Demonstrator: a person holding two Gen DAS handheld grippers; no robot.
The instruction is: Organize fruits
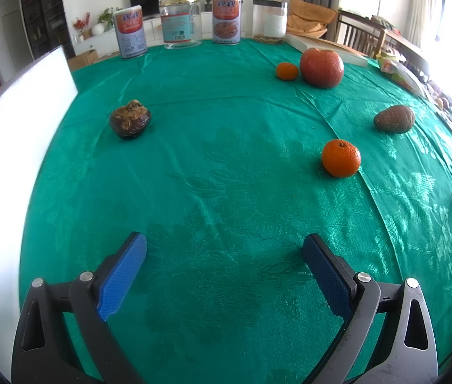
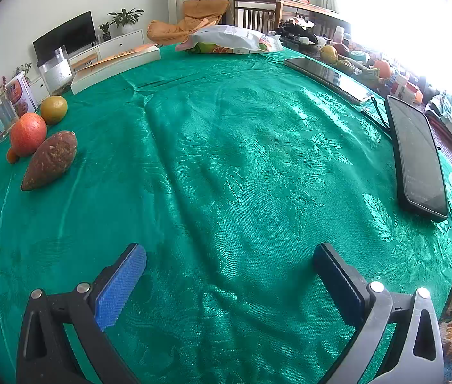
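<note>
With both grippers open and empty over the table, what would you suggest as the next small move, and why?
Probably ease the left gripper forward and to the right toward the near mandarin. Its jaws stand wide open and empty, and that fruit lies alone on the green tablecloth, closest to it. The right gripper faces bare cloth, with fruit far to its left.
</note>
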